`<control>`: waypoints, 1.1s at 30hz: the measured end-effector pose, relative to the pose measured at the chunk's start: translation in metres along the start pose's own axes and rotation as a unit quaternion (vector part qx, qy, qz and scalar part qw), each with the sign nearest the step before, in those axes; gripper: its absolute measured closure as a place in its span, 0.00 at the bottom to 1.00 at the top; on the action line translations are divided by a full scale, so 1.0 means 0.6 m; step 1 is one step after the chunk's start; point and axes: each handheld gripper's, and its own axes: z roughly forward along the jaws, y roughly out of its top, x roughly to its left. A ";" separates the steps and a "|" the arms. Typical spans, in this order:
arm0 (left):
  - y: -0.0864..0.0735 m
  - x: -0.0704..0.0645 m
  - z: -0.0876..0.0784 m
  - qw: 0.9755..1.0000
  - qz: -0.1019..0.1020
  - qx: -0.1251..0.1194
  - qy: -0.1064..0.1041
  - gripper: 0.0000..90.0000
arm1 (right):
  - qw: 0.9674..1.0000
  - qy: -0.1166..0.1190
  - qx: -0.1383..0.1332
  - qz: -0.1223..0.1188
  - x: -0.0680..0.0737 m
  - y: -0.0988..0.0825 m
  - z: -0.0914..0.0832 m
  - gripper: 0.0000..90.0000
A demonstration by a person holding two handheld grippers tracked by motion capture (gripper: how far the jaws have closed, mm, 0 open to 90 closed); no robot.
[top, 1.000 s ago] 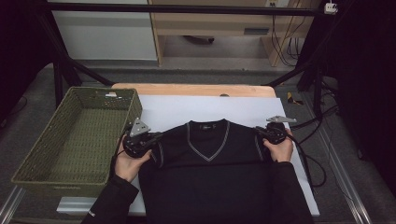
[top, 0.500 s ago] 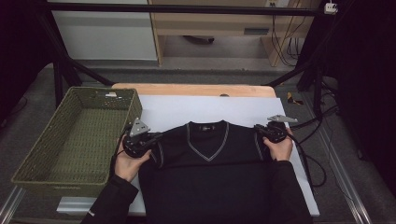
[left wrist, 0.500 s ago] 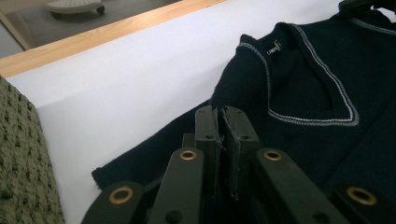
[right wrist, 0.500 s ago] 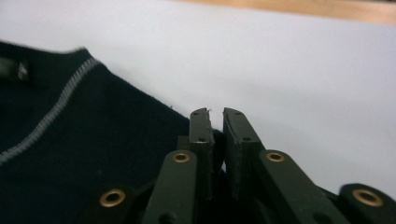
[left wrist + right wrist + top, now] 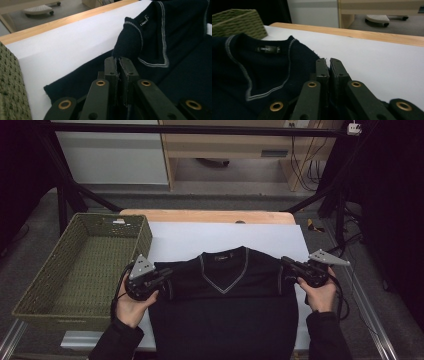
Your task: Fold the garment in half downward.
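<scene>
**High view: two grippers pinch a dark sweater at its shoulders**

High view first. A dark sweater (image 5: 225, 295) with a pale V-shaped neck line lies on a white sheet (image 5: 225, 237) that covers a wooden table (image 5: 205, 216). The lower part of the sweater hangs toward the person's edge of the table. The left gripper (image 5: 162, 274) is at the sweater's left shoulder, and the right gripper (image 5: 289, 264) is at its right shoulder. Each one is held by a hand in a dark sleeve. A green woven basket (image 5: 35, 292) sits just beside the sheet, on the left side.

In the left gripper view, the two black jaws are pressed together on a fold of the sweater (image 5: 175, 37). A bump of the dark cloth sticks up right above the jaw tips (so the shoulder is lifted a bit off the sheet). The neck label and the pale stitched line are near it. The basket (image 5: 11, 90) shows at the left edge.

In the right gripper view, the jaws have just been closing, and now they are squeezed together with the edge of the sweater (image 5: 262, 75) between them. The cloth's edge shows at the tips. The white sheet (image 5: 382, 67) lies to the right of the jaws, and the basket (image 5: 237, 21) is far back on the left.
</scene>
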 end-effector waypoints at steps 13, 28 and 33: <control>-0.073 -0.054 -0.096 0.998 0.047 0.003 -0.041 0.94 | 0.998 0.063 0.015 -0.011 0.066 -0.051 -0.121 0.95; -0.127 -0.085 -0.042 0.991 0.015 0.090 -0.098 0.65 | 0.992 0.036 0.119 -0.003 0.080 -0.117 -0.137 0.62; -0.126 -0.099 0.017 0.984 0.003 0.120 -0.135 0.63 | 0.989 0.068 0.133 -0.010 0.107 -0.108 -0.088 0.59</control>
